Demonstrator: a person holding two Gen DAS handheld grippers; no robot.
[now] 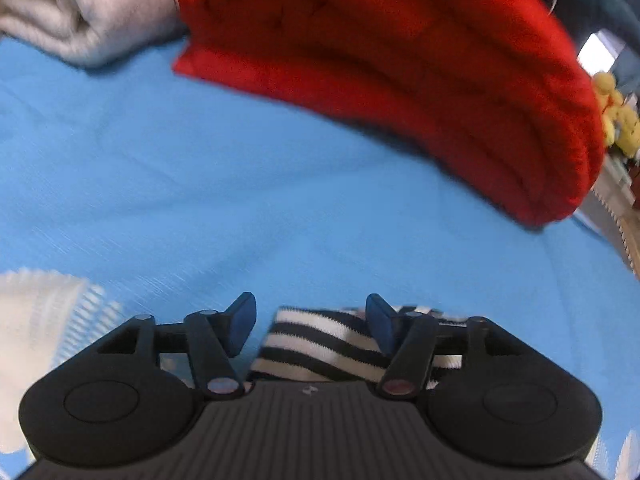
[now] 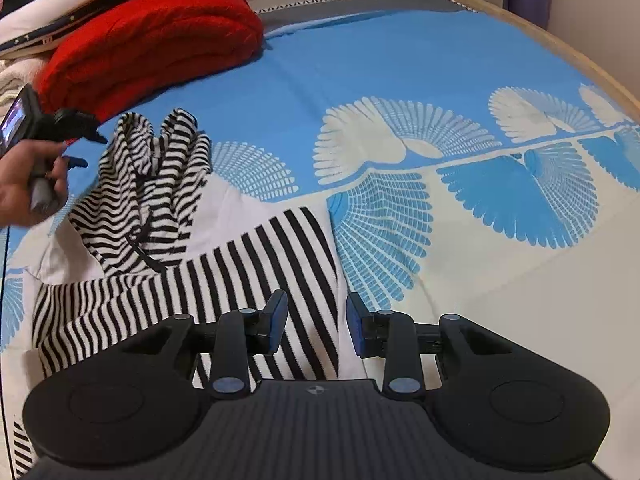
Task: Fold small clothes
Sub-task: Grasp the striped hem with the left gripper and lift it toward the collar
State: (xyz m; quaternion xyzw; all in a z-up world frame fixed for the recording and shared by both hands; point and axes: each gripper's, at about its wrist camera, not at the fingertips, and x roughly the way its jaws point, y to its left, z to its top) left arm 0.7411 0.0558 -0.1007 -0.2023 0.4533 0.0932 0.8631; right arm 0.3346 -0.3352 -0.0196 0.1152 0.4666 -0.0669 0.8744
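Striped top [image 2: 256, 276] under right gripper [image 2: 317, 326], jaws part open over its hem, nothing pinched; soft knit, half spread on blue bed cover [image 2: 400, 60], upper part bunched near left gripper [image 1: 311, 330], open, empty above crumpled stripes. Judged mid-fold: next, pinch loose edge, draw flat. Red blanket [image 2: 160, 40] plump behind
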